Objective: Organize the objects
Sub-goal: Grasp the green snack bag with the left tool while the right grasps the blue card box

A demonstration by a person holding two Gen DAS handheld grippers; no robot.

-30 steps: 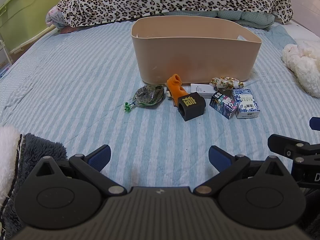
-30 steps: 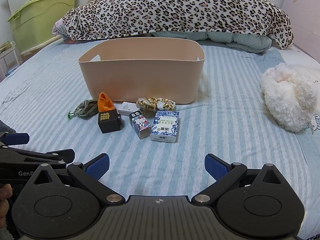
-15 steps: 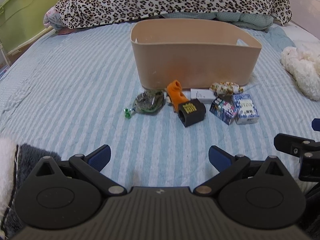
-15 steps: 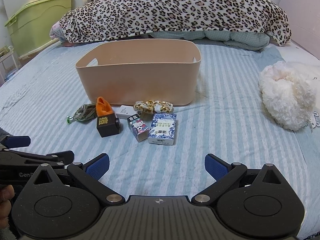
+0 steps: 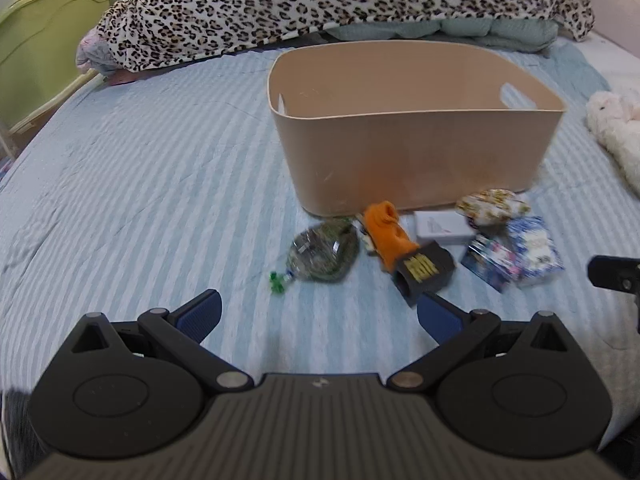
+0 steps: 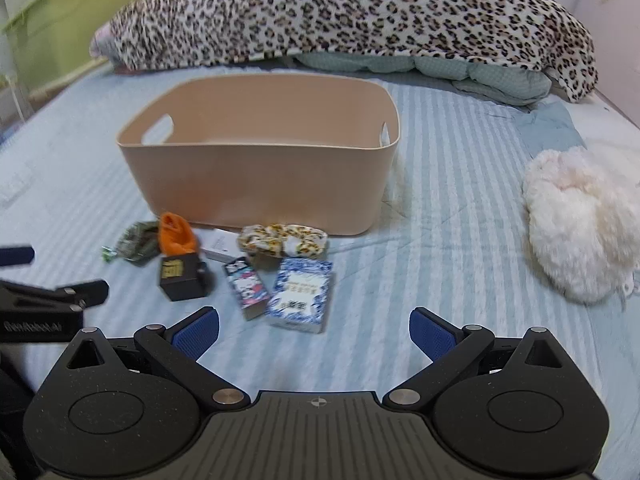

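hovering low over the striped blue bed (image 5: 140,184), left hand-held gripper (image 5: 318,314) with blue pads spread wide and nothing between them; right hand-held gripper (image 6: 314,330) likewise spread wide and holding nothing. just ahead of the left hand-held gripper's right pad, a black cube with gold lettering (image 5: 423,271), resting on the bed and touching an orange cloth piece (image 5: 387,233) behind it. ahead and slightly left of centre, a clear bag of green bits (image 5: 324,251). just ahead of the right hand-held gripper, between its pads, a blue-and-white patterned box (image 6: 301,294) lying flat, with a small cartoon-printed box (image 6: 247,287) beside it on the left. beyond those, a flat white box (image 6: 219,245) and a leopard-print scrunchie (image 6: 283,240), both close to the front wall of a beige bin (image 6: 260,184). bin standing upright on the bed further ahead, cut-out handles at each end, inside floor hidden from both views. off to the right of the right hand-held gripper, well apart from the small things, a fluffy white cushion (image 6: 580,228). farthest ahead, behind the bin, a leopard-print blanket (image 6: 352,16) heaped across the bed, and a green storage box (image 5: 44,40) far left.
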